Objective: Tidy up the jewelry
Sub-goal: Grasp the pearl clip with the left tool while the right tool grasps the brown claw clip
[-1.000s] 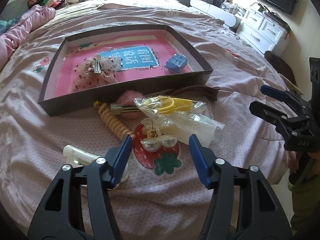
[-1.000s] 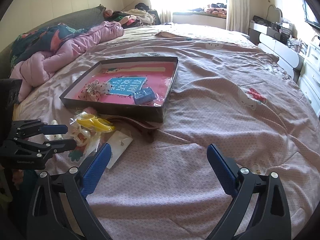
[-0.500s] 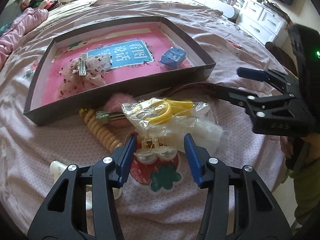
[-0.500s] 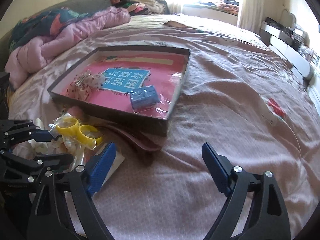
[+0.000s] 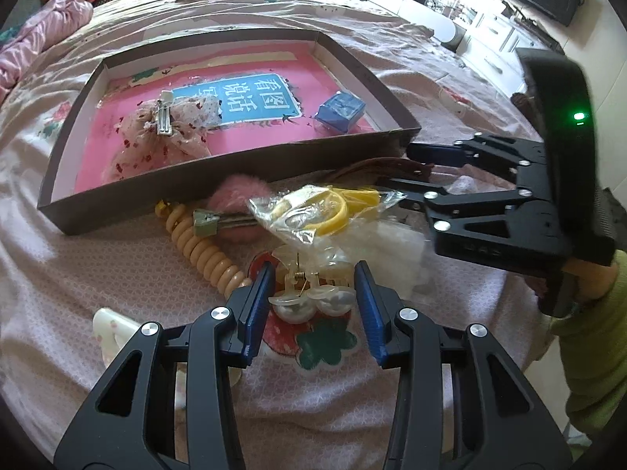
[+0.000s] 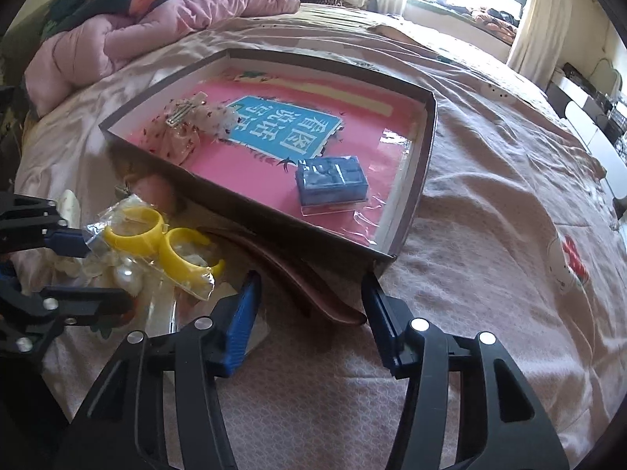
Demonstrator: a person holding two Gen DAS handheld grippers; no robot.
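A shallow dark tray [image 5: 219, 174] with a pink floor fills the upper middle of the left view; in it a dotted bow clip [image 5: 164, 125] lies left and a blue box [image 5: 340, 111] right; below its front wall lie a beige coil tie [image 5: 200, 250], a pink pompom clip [image 5: 239, 196], a bag of yellow rings [image 5: 325, 211] and a pearl claw clip [image 5: 309, 293]; a brown clip [image 6: 298, 278] lies lower centre in the right view.
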